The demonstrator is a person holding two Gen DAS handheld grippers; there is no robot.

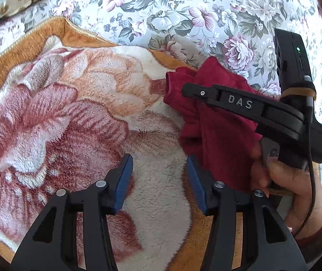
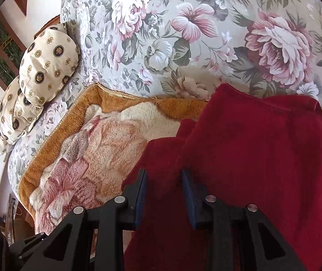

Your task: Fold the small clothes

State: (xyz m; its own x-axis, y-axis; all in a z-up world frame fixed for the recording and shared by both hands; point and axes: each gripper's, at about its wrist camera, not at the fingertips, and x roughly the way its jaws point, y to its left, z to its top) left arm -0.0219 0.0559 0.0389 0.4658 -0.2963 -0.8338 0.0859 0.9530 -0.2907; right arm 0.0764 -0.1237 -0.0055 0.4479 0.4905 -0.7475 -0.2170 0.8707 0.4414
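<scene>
The red garment (image 1: 215,122) hangs bunched from the right gripper (image 2: 164,194), part of it trailing onto the plush blanket (image 1: 70,117) spread over the floral bed (image 1: 206,11). From that gripper's own camera the cloth fills the gap between the blue pads (image 2: 141,194); it looks pinched there, though I can't quite see the pads biting, so take that as likely rather than sure. The left gripper (image 1: 161,180) stands open and empty, its pads apart over bare blanket just beside the cloth's lower edge.

To do this well, I'd say the garment wants laying out flat on the blanket first, with the free gripper taking a hem or corner opposite the held one, so the two can draw it taut and drop it without creases.

The hand (image 1: 280,180) on the right tool is wrapped around the handle, gripper tilted down across the cloth. The left one also points steeply down, low over the blanket.
</scene>
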